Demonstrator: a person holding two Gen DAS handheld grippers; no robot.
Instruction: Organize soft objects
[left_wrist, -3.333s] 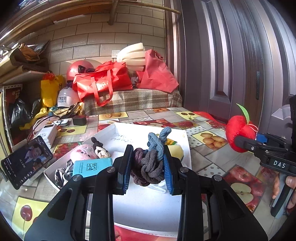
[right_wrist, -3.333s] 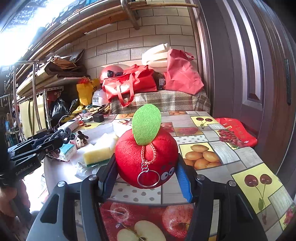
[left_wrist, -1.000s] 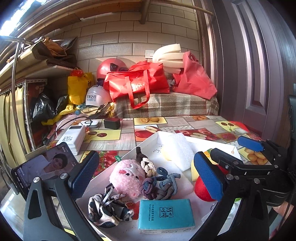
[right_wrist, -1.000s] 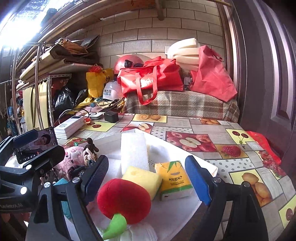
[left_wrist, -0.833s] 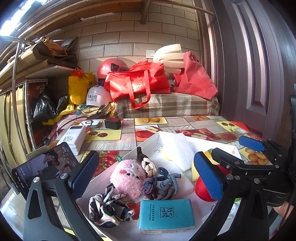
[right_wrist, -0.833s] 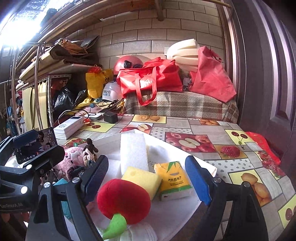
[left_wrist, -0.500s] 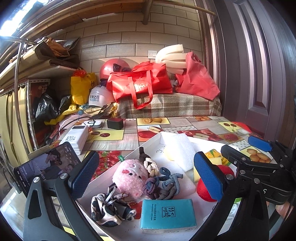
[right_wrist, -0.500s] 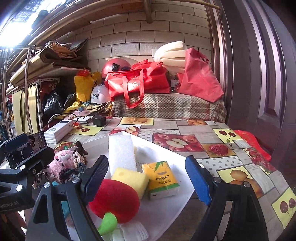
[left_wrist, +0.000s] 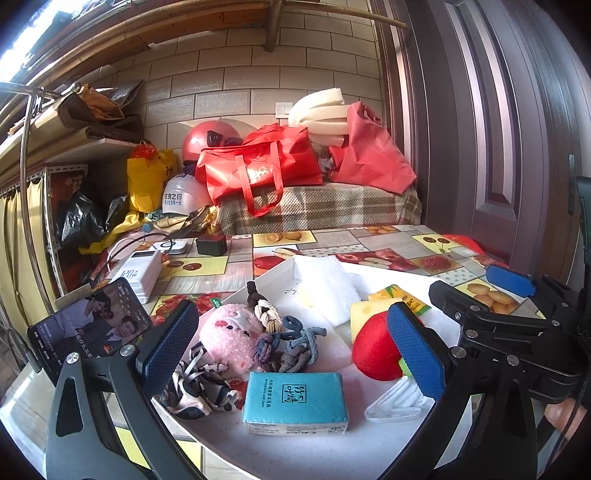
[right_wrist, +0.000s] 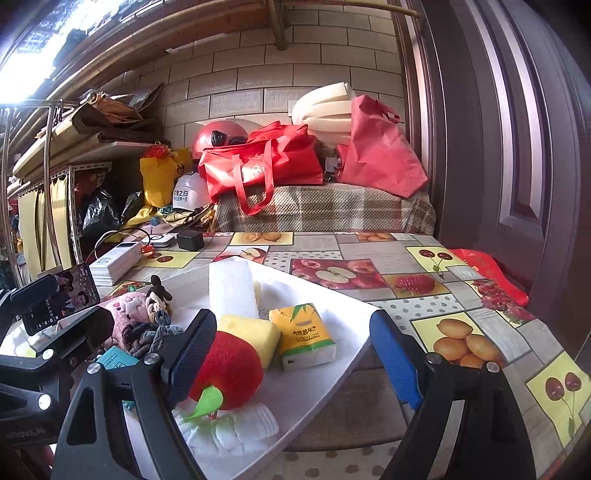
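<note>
With the red plush apple (right_wrist: 225, 373) lying in the white tray (right_wrist: 325, 384) beside the yellow sponge (right_wrist: 251, 332), both the left gripper (left_wrist: 291, 354) and right gripper (right_wrist: 291, 354) hang released and empty, so any withdrawal should probably stay level, clear of the tabletop (right_wrist: 424, 291).

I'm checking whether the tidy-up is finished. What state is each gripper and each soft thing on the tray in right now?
left hand-held gripper: open, holding nothing
right hand-held gripper: open, holding nothing
red plush apple: lying on its side on the white tray, leaf toward the camera
pink plush toy: resting on the tray
knotted hair ties: loose pile beside the pink plush
teal tissue pack: lying flat
yellow sponge: lying flat behind the apple
</note>
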